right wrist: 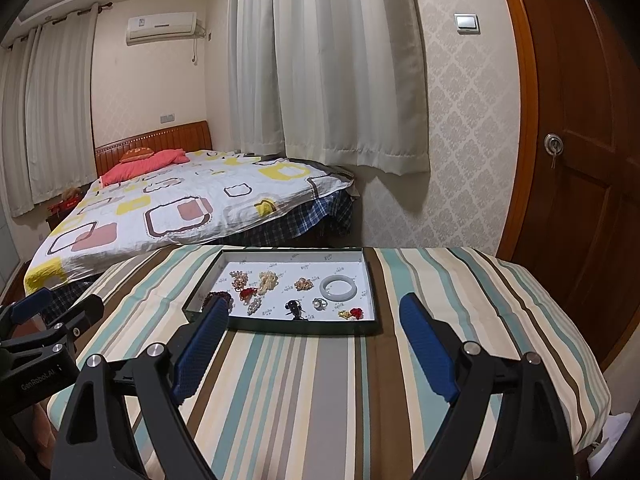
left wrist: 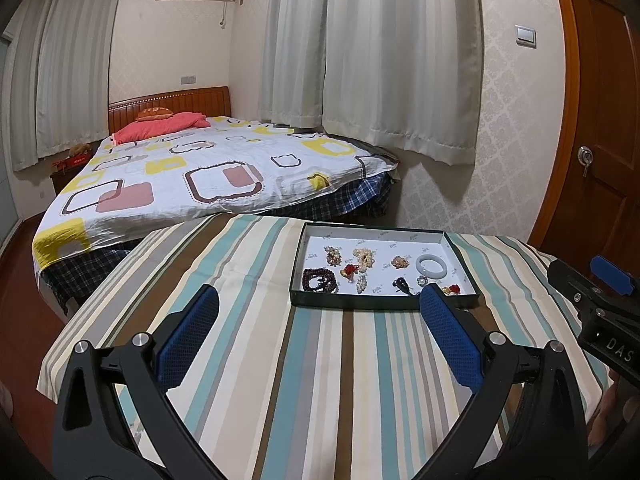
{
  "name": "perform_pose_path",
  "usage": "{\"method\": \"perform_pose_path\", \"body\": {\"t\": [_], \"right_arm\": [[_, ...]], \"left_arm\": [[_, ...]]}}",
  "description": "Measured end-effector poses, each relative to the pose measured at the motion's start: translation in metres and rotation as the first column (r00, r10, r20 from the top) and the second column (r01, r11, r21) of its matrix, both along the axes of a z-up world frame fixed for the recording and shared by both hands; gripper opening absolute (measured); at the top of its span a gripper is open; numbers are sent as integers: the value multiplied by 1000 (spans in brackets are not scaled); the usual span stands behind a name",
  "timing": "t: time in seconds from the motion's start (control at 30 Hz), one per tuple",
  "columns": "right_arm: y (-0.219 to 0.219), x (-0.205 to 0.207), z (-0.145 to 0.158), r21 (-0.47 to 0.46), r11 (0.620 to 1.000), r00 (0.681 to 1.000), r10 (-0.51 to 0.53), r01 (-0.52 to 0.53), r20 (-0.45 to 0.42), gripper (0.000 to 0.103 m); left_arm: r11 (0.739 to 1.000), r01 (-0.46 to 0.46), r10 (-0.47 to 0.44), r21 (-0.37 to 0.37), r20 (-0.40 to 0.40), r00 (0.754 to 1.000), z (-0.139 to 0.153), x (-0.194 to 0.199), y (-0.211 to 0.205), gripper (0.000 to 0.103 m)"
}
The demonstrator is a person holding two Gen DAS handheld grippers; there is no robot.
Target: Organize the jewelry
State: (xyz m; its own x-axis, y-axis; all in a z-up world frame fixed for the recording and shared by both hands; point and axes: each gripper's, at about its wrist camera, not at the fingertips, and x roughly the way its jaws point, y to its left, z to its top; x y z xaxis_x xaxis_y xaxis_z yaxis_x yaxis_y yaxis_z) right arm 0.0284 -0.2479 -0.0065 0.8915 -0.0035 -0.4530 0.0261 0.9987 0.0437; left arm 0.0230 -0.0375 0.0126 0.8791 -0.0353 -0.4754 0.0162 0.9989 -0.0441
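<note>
A dark green tray with a white floor sits on the striped tablecloth. It holds several jewelry pieces: a pale jade bangle, a dark bead bracelet, pearl clusters, a red charm and a small ring. My left gripper is open and empty, hovering in front of the tray. My right gripper is open and empty, also short of the tray's near edge.
A bed with a patterned sheet stands beyond the table. Curtains hang behind it. A wooden door is at the right. The table's edges fall off at left and right.
</note>
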Motion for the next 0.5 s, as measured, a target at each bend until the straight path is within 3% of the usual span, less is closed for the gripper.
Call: {"method": "perform_pose_path", "body": {"t": [0.5], "right_arm": [[-2, -2, 4, -1, 1000, 1000, -2, 2, 3, 85]], "left_arm": [[1000, -1, 1, 0, 2, 1000, 0, 1, 0, 98]]}}
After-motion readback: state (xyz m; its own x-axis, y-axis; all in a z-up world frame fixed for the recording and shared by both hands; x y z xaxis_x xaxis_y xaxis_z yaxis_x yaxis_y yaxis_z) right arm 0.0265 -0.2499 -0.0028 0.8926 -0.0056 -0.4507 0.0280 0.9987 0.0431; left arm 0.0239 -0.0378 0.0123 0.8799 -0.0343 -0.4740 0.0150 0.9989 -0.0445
